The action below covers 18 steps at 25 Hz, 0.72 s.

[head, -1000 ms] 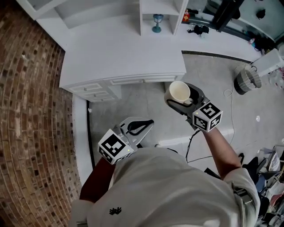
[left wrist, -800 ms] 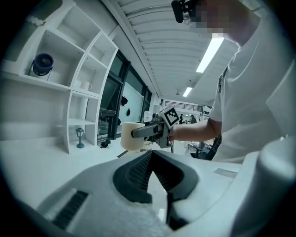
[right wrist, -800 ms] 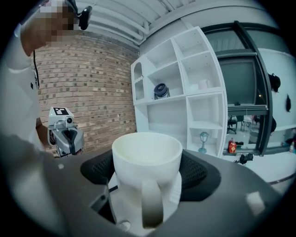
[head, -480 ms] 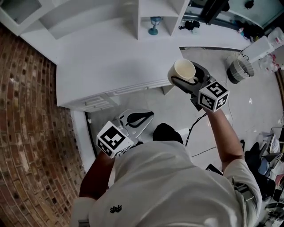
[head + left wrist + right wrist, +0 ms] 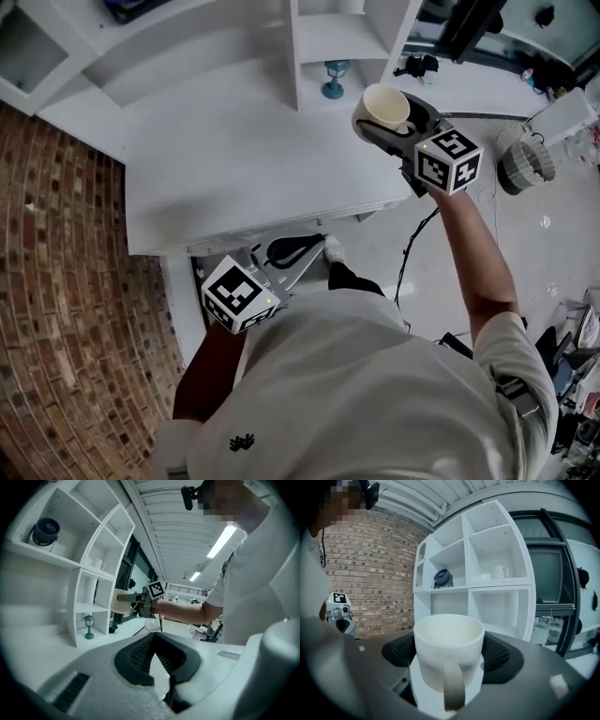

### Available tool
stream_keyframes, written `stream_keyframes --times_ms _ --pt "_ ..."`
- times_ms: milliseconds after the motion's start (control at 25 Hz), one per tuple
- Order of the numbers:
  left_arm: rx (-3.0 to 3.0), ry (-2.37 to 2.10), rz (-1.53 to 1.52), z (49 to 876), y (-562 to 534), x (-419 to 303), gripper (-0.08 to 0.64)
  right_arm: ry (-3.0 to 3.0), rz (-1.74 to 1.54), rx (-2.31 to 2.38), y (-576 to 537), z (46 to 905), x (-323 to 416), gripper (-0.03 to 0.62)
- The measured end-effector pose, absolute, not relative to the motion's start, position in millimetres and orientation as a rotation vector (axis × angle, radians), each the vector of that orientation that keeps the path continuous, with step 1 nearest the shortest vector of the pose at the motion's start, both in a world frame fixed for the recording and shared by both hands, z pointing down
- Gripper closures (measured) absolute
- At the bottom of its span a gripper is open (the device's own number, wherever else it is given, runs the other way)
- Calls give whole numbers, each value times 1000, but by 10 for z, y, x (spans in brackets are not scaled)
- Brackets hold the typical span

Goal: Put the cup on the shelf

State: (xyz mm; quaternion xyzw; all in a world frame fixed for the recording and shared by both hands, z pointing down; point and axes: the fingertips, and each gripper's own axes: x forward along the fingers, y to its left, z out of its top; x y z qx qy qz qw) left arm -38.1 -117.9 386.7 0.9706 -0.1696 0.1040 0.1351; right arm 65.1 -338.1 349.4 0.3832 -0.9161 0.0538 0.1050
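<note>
Pinching upright cream ceramic cup, right gripper hovers near white cubby shelf; left gripper jaws pressed together, empty.

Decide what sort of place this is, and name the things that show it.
Probably an indoor workroom or lab staged like a home: a white shelf unit standing on a white counter, a brick wall, and strip ceiling lights overhead.

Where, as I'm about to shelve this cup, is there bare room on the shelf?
On the shelf, bare: the middle compartment below the mug, and the wide compartment below the jar, as far as shows. The desk top is bare too. Taken: the mug's and jar's compartments, and the bottom one with the little lantern.
</note>
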Motion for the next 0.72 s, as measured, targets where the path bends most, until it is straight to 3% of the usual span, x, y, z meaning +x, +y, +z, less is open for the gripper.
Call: stream_keyframes --times_ms 720 --pt "2731 -782 294 3742 -2803 181 555 -2714 123 1064 -6028 3666 712 164"
